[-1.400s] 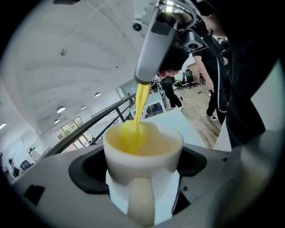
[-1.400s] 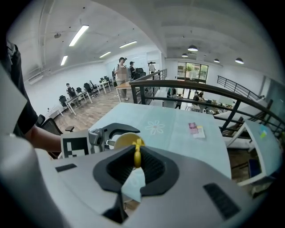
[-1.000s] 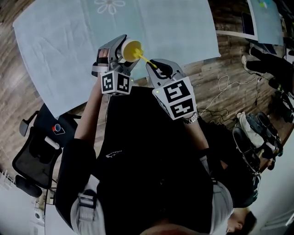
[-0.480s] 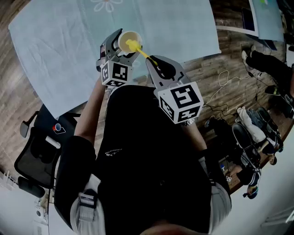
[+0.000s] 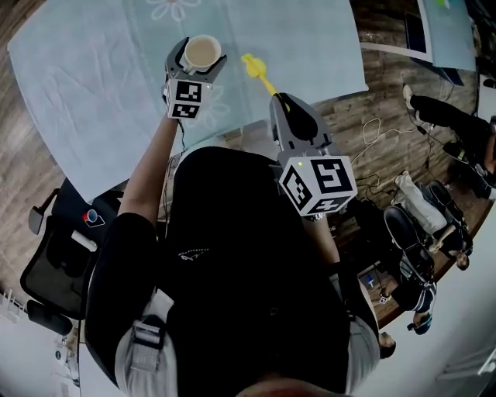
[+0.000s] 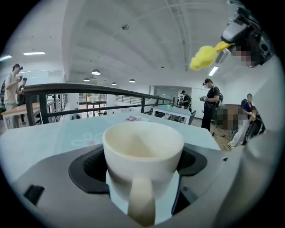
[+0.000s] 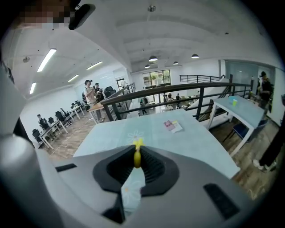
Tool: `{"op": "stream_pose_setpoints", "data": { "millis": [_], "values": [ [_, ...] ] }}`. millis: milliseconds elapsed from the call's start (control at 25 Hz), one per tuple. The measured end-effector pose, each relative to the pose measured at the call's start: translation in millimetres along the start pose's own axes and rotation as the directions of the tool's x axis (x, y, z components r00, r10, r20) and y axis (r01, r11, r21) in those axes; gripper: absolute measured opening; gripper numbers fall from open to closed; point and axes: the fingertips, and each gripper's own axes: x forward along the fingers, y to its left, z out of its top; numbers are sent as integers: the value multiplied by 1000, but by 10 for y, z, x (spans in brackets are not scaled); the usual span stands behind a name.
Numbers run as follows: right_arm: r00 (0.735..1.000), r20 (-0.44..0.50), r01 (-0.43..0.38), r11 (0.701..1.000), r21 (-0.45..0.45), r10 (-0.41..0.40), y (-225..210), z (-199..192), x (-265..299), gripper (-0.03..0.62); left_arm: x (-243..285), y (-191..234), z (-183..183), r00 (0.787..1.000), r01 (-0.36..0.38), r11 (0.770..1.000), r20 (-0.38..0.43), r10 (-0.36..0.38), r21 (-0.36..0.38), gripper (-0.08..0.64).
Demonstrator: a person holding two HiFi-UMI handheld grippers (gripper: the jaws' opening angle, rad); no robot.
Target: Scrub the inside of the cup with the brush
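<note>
Over the near side of the table (image 5: 318,62), the left gripper (image 5: 198,62) is clamped on a cream cup (image 5: 203,52). Jaws press its two sides; cup is upright, mouth up, handle turned back twd the gripper's own camera, inside plain cream. Can't tell if it rests on the cloth (image 5: 93,85) or hangs just above it.

To the cup's right, the right gripper (image 5: 284,102) pinches the thin yellow handle of the brush (image 5: 256,70), jaws almost together w/ only that handle btwn them. Brush head points fwd & left over the table, apart from the cup and not in it; the left gripper view shows it high up at right.

Cloth is pale blue w/ a flower print (image 5: 177,8). Past the table edge: wood floor (image 5: 387,85), a black chair (image 5: 50,264) on the person's left, loose cables (image 5: 380,136) on the right. Several people (image 6: 210,104) stand far off in the bg of both gripper views.
</note>
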Motion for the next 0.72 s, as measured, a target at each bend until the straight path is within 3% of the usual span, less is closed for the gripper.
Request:
{"op": "stream_pose_setpoints", "data": {
  "millis": [240, 720],
  "values": [
    [999, -16, 38, 999, 19, -38, -140, -101, -64, 40, 289, 109, -176, 998, -61, 996, -19, 60, -64, 432],
    [998, -12, 61, 997, 46, -60, -333, -161, -146, 40, 390, 13, -405, 994, -63, 998, -83, 64, 26, 433]
  ]
}}
